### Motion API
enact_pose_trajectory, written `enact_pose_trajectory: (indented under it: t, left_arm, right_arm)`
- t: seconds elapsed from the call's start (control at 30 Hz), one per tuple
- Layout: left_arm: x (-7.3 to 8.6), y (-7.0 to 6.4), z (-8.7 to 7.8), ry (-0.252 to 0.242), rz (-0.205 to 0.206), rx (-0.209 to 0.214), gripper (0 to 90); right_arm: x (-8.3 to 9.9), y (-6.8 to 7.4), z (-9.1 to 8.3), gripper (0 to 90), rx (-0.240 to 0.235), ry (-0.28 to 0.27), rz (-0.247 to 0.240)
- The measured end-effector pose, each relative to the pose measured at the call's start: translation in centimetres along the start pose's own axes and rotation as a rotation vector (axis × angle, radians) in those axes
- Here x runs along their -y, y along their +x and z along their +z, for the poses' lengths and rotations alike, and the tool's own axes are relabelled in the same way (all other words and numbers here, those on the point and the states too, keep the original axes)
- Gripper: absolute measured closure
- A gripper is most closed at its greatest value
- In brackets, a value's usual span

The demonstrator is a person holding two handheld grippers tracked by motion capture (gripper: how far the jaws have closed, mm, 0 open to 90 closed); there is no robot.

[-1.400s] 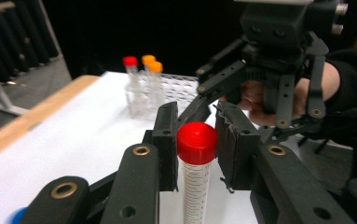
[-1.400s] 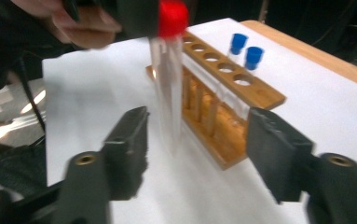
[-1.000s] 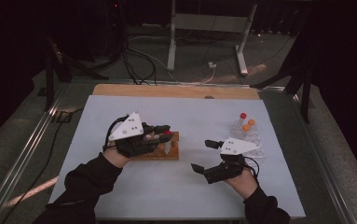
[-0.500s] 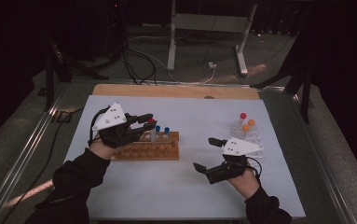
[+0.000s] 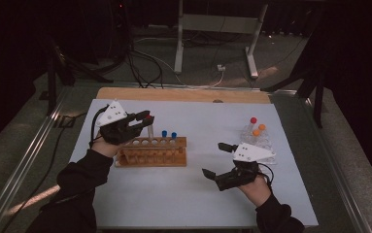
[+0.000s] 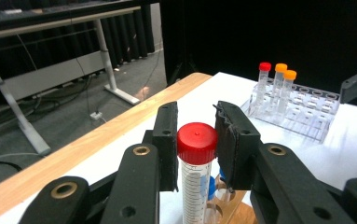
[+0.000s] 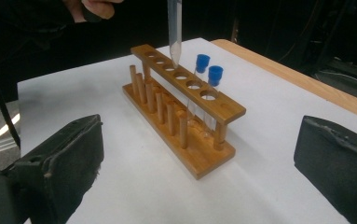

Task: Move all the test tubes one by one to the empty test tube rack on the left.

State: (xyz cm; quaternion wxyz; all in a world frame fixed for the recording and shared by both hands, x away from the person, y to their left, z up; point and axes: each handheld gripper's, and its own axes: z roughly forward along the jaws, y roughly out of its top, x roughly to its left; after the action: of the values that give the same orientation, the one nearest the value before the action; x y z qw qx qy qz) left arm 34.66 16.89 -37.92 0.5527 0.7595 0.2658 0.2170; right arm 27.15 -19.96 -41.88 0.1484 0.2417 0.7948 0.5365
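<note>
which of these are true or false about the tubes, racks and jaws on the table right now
1. The left gripper is shut on the red-capped tube. True.
2. That tube sits fully down in the wooden rack. False: its tip hangs above the rack's holes.
3. Two blue-capped tubes stand in the wooden rack. True.
4. The right gripper holds an orange-capped tube. False: its jaws are open and hold nothing.
5. The clear rack holds one red-capped and two orange-capped tubes. True.

Wooden rack [image 5: 150, 152] left, clear rack [image 5: 257, 140] right (both on table [image 5: 183, 194])
</note>
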Motion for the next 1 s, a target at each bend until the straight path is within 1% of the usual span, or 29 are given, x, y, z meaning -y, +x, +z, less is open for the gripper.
enact_pose_trajectory:
  t: [0.07, 0.13, 0.2, 0.37, 0.43, 0.5, 0.53, 0.6, 0.63, 0.77, 0.83, 0.9, 1.0]
  left_arm:
    - [0.3, 0.2, 0.3, -0.005, -0.018, 0.007, 71.9]
    - [0.5, 0.2, 0.7, 0.003, -0.011, -0.005, 71.9]
    - [0.8, 0.1, 0.9, 0.002, -0.022, -0.003, 71.9]
    - [1.6, 0.0, 1.6, 0.021, -0.024, -0.009, 72.0]
    - [2.1, -0.1, 1.8, 0.019, -0.039, -0.005, 71.9]
    - [2.6, -0.1, 2.0, 0.033, -0.04, -0.009, 71.9]
    - [2.9, -0.2, 2.1, 0.036, -0.049, -0.006, 72.0]
    - [3.4, -0.3, 2.4, 0.047, -0.053, -0.008, 71.9]
    - [3.6, -0.3, 2.4, 0.049, -0.061, -0.006, 71.9]
    - [4.5, -0.4, 2.6, 0.053, -0.071, -0.01, 71.9]
    - [5.0, -0.4, 2.7, 0.056, -0.084, -0.008, 71.9]
    - [5.3, -0.4, 2.8, 0.062, -0.081, -0.014, 71.9]
    - [5.8, -0.4, 2.8, 0.063, -0.09, -0.015, 71.9]
  right_arm:
    - [0.0, 0.0, 0.0, 1.3, 0.002, -0.001, -0.001]
    - [0.0, -0.1, -0.1, 1.3, -0.001, -0.005, 0.006]
    - [0.0, -0.1, -0.2, 1.3, 0.005, -0.003, 0.001]
    - [0.1, -0.2, -0.2, 1.3, 0.004, -0.003, 0.005]
    - [0.1, -0.2, -0.3, 1.3, 0.005, -0.003, 0.006]
    - [0.1, -0.2, -0.3, 1.3, 0.007, -0.006, 0.013]
    - [0.1, -0.3, -0.4, 1.3, 0.007, -0.006, 0.014]
    - [0.1, -0.2, -0.4, 1.3, 0.008, -0.005, 0.012]
    - [0.1, -0.3, -0.3, 1.3, 0.007, -0.005, 0.011]
    - [0.1, -0.2, -0.3, 1.3, 0.005, -0.003, 0.013]
    - [0.1, -0.2, -0.3, 1.3, 0.006, -0.001, 0.01]
    - [0.1, -0.2, -0.3, 1.3, 0.004, -0.001, 0.013]
    - [0.1, -0.2, -0.2, 1.3, 0.003, 0.004, 0.011]
